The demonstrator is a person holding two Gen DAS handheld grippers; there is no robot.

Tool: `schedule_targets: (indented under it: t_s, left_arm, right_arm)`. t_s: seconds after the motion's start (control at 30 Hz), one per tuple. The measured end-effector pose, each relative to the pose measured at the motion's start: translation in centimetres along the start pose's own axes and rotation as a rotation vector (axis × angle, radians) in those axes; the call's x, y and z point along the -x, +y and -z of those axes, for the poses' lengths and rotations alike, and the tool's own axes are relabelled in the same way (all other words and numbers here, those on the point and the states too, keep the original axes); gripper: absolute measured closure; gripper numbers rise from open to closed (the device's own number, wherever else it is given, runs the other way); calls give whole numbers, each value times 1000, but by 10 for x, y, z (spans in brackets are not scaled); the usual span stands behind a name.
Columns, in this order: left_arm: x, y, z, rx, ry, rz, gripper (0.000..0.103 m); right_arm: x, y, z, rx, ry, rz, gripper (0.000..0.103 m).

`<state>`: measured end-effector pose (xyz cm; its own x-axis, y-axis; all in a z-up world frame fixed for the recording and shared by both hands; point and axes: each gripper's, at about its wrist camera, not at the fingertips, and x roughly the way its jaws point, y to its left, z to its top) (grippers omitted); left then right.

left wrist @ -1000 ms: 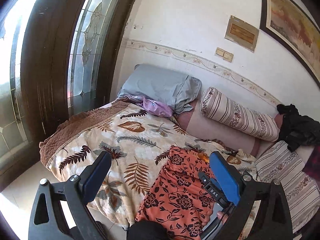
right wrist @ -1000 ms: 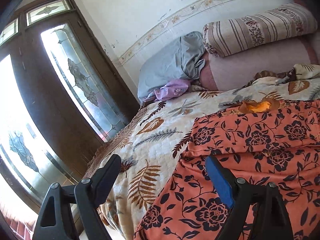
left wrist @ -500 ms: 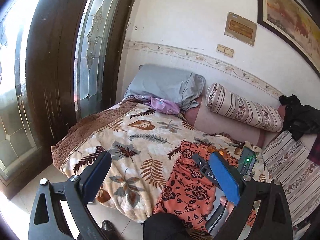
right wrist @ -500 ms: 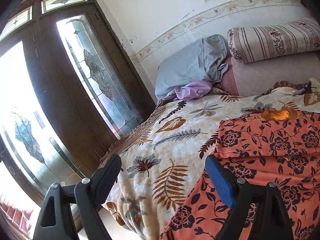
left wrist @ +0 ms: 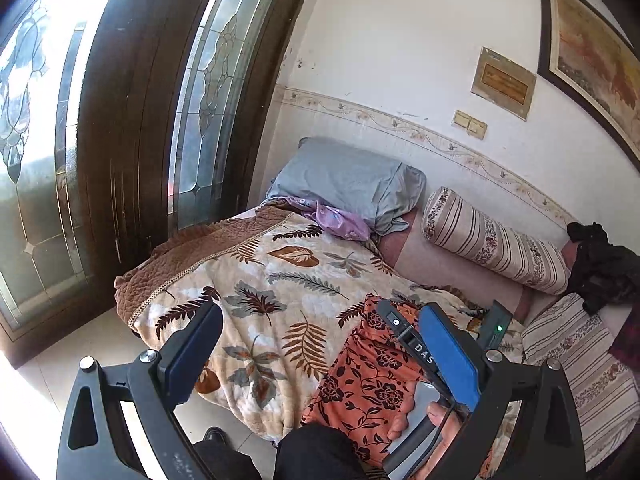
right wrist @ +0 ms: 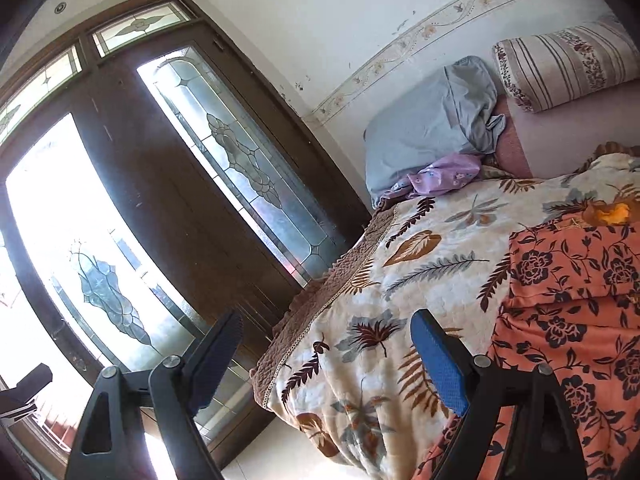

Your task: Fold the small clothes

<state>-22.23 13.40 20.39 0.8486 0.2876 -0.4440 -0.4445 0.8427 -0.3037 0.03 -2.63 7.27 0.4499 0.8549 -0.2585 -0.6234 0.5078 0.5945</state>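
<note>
Left wrist view shows the orange flowered garment (left wrist: 368, 376) lying partly folded on the leaf blanket (left wrist: 256, 304), hanging over its near edge. My left gripper (left wrist: 320, 352) and right gripper (right wrist: 328, 356) hover above, empty, jaws apart. Tugging the hanging part could slide it floorward

A bed (left wrist: 280, 280) in a leaf-print blanket (right wrist: 420, 280) lies beyond the fingers. An orange floral cloth (left wrist: 368, 376) lies on it by the right finger; pillows (left wrist: 352, 184) lie farther back.
</note>
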Motion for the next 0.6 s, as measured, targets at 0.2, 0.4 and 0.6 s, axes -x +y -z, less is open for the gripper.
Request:
schedule_targets:
  t_s: [0.2, 0.4, 0.6]
  left_arm:
    - [-26, -4, 3, 78, 51, 54, 5]
    - [-52, -17, 14, 71, 95, 99, 5]
    - [-59, -22, 21, -6, 99, 123, 5]
  right_arm:
    - [21, -69, -8, -103, -22, 102, 14]
    - [44, -144, 0, -269, -33, 219, 14]
    - [49, -167, 9, -306, -41, 308, 13]
